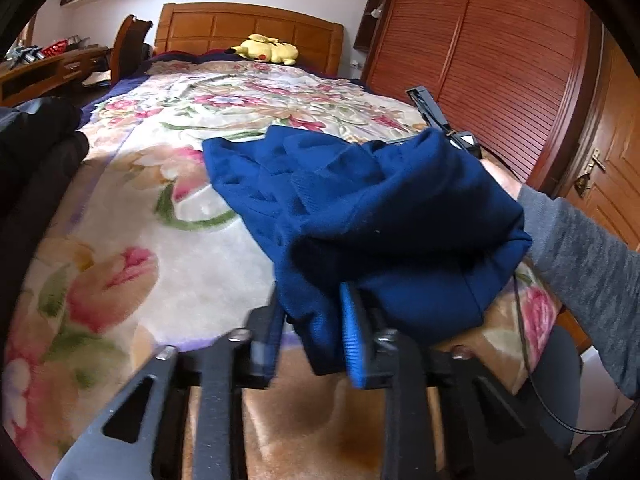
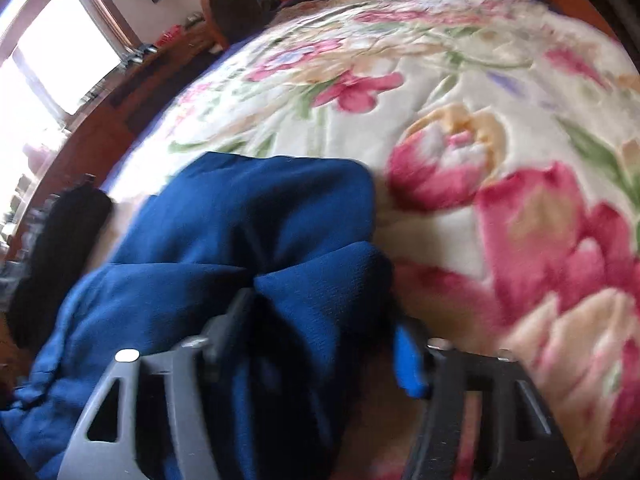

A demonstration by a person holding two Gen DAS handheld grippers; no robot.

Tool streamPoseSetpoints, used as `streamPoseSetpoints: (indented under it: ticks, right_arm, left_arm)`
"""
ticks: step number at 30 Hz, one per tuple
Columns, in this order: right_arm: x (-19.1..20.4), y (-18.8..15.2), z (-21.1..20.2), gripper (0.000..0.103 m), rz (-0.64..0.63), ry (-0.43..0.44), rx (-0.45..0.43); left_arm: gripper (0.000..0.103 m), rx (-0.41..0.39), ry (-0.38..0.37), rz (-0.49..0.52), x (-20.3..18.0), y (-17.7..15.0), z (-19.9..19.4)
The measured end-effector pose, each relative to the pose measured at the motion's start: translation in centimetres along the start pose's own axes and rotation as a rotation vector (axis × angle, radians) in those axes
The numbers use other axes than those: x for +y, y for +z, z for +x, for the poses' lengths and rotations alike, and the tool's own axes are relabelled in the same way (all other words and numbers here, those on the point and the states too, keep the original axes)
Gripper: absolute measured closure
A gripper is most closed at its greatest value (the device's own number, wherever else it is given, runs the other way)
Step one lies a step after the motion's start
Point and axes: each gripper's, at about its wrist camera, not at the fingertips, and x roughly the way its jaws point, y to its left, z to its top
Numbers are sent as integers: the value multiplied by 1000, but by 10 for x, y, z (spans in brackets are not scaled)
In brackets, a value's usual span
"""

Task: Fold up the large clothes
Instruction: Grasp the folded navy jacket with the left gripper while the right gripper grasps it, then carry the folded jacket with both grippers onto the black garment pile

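the blue garment [image 1: 360, 208] lies bunched on the near part of the bed, on the floral blanket [image 1: 168, 248], its near edge hanging toward the bed's foot. it is a crumpled heap with no flat outline, so i cannot tell a collar end or a hem; the bulk seems to run from near right to far left in the left wrist view, and that is only a loose long axis.

the left gripper [image 1: 312, 344] has its jaws drawn close and pinching a hanging fold of the near edge. the right gripper [image 2: 320, 340] stands half spread with a thick fold between its fingers; its blue pad on the right looks clear of the cloth, so i judge it not yet clamped.

the step looks like taking hold of two points to lift and spread the garment. next calls for the right jaws to close on a single layer, then both hands to part and shake it flat.

a grey sleeve [image 1: 592, 264] reaches in at right. a yellow plush toy [image 1: 268, 50] sits far off by the headboard.
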Motion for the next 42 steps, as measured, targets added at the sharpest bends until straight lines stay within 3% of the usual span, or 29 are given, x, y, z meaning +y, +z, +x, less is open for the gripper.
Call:
streamPoseSetpoints:
  ticks: [4, 6, 10, 17, 28, 36, 42]
  right_arm:
    - [3, -1, -16, 82, -19, -13, -52]
    - [14, 0, -30, 85, -57, -35, -99]
    - [48, 0, -60, 86, -137, -91, -194]
    - [99, -8, -89, 87, -255, -167, -283]
    - [179, 8, -123, 88, -376, -146, -362]
    - [296, 39, -132, 88, -512, -101, -429]
    - [381, 56, -96, 88, -554, 3, -430]
  left_arm:
    - [90, -14, -3, 0, -3, 2, -5]
    - [92, -28, -5, -1, -4, 3, -10]
    - [94, -68, 22, 21, -9, 7, -20]
    - [95, -160, 74, 20, -5, 17, -47]
    - [95, -316, 181, 54, 34, 45, -124]
    - [95, -422, 359, 72, 100, 73, -205]
    - [95, -448, 517, 23, 168, 69, -253]
